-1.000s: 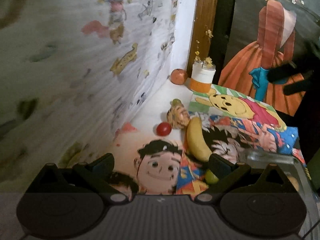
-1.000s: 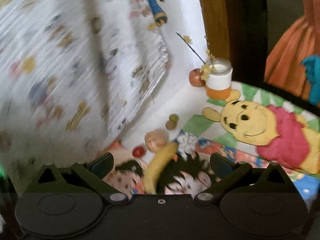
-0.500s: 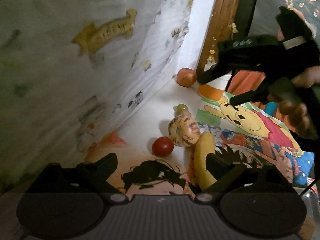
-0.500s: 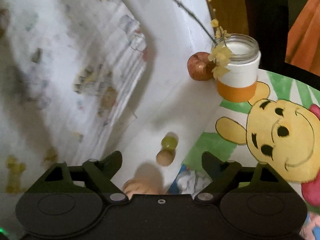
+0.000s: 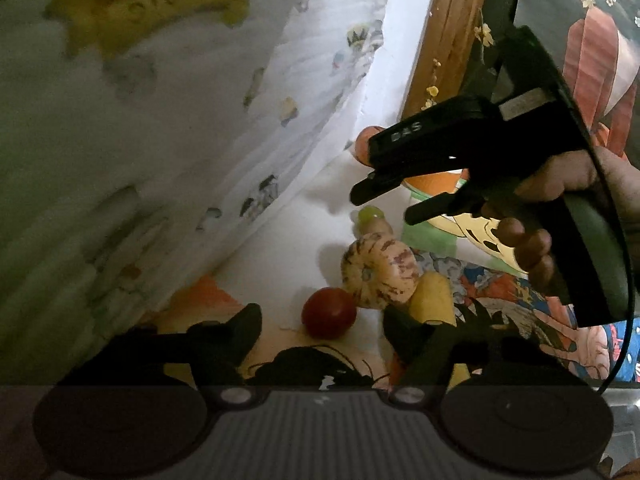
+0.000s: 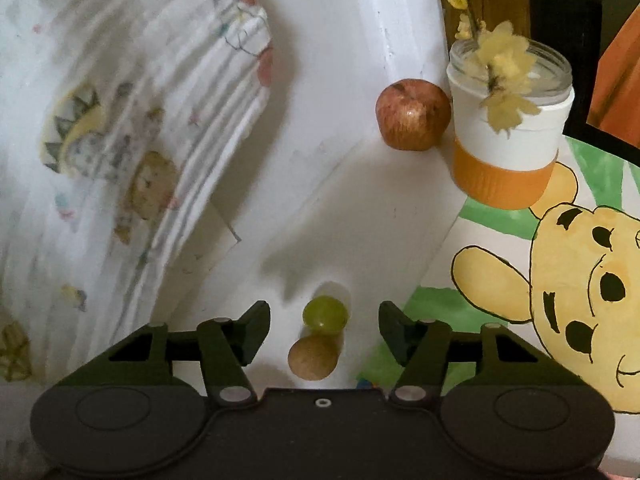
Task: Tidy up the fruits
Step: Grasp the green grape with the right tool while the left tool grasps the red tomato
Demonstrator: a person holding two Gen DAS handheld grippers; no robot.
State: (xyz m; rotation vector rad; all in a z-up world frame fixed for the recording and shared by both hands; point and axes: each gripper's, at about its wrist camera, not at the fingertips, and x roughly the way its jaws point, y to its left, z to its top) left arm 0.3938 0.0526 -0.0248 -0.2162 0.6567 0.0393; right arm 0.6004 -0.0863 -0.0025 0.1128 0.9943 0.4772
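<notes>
My left gripper [image 5: 322,322] hovers over a small red fruit [image 5: 329,312] that lies between its closing jaws, apart from both pads. Just behind it sit a striped cream melon [image 5: 378,272] and a banana [image 5: 434,298] by the right finger. My right gripper [image 6: 323,326] straddles a green grape [image 6: 325,314] and a small brown fruit [image 6: 314,356]; its jaws are closing with gaps on both sides. That right gripper [image 5: 380,208] also shows in the left wrist view, above the grape [image 5: 370,214]. A red apple [image 6: 412,114] rests at the back.
A white and orange jar [image 6: 508,128] with yellow flowers stands right of the apple. A cartoon-printed cloth [image 6: 560,280] covers the surface at right. A white wall with a printed sheet [image 6: 120,140] runs close along the left. A hand [image 5: 528,244] holds the right gripper.
Both grippers have dropped toward the fruit and narrowed. The left now brackets the red fruit; the right has come down over the grape and the brown fruit.
</notes>
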